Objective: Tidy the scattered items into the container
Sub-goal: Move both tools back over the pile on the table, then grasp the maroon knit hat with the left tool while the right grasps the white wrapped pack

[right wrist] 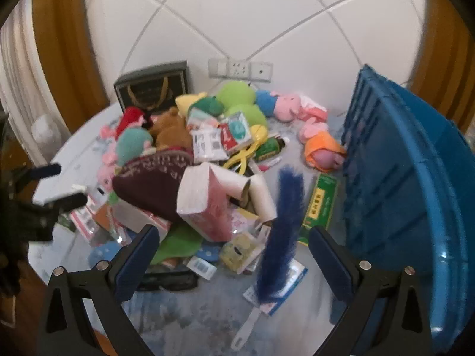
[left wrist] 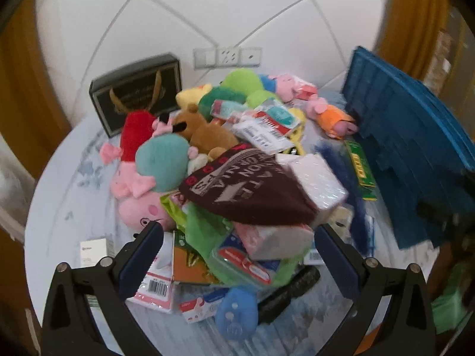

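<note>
You are holding both grippers over a round table with a big messy pile of things on it. Your left gripper is wide open and is holding nothing. Your right gripper is wide open too, with nothing between its fingers.

The blue bin is the container. It is tipped up on its side at the right edge of the pile, with its ribbed wall facing the toys. Nothing from the pile is showing inside it.

Let us use the dark red hat as our marker. It is lying on top of the pile, right in front of your left gripper. Just to the right of the hat a white and pink box is leaning, touching it. Under the hat a green bag is sticking out. To the left of the hat a pink pig toy is lying, with a teal ball-shaped toy above it. Behind the hat a brown bear is sitting, and more soft toys, green, yellow and pink, are piled farther back. Far behind the hat, a black gift bag is standing by the wall.

To the right of the hat, between it and the bin, a fluffy blue duster is lying on the table, and a long green box is lying just beside it. An orange and pink pig toy is lying close to the bin wall.
</note>
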Demonstrator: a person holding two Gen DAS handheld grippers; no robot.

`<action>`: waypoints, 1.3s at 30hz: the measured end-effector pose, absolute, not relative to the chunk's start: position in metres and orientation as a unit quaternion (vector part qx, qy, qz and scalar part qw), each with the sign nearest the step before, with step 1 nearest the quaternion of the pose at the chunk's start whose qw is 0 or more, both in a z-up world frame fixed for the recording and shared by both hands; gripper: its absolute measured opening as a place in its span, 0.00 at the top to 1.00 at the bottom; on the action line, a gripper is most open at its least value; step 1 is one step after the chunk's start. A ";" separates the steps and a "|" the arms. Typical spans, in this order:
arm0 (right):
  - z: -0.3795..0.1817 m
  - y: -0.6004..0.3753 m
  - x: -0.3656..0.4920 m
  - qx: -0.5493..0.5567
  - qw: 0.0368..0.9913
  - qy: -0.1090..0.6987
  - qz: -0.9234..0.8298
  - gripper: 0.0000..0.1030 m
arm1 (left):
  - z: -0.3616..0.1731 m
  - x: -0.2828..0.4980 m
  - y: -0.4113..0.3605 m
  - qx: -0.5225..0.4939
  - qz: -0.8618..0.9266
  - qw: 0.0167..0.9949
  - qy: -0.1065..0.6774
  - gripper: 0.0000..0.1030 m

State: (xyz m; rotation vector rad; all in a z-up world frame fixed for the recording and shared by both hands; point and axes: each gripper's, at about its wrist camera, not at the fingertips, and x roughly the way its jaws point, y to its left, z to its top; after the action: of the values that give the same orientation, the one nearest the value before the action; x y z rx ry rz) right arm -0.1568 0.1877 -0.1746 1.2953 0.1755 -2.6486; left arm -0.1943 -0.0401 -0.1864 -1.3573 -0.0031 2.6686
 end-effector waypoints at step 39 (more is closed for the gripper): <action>-0.316 0.148 -0.248 0.501 0.095 0.044 -0.859 0.51 | -0.259 -0.293 -0.038 -0.498 0.847 0.135 -0.124 0.69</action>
State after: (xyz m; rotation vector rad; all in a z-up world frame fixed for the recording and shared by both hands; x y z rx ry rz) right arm -0.2484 0.1479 -0.3157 1.4861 0.1290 -2.5457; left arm -0.2933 -0.0383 -0.2594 -1.4429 -0.3600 2.4545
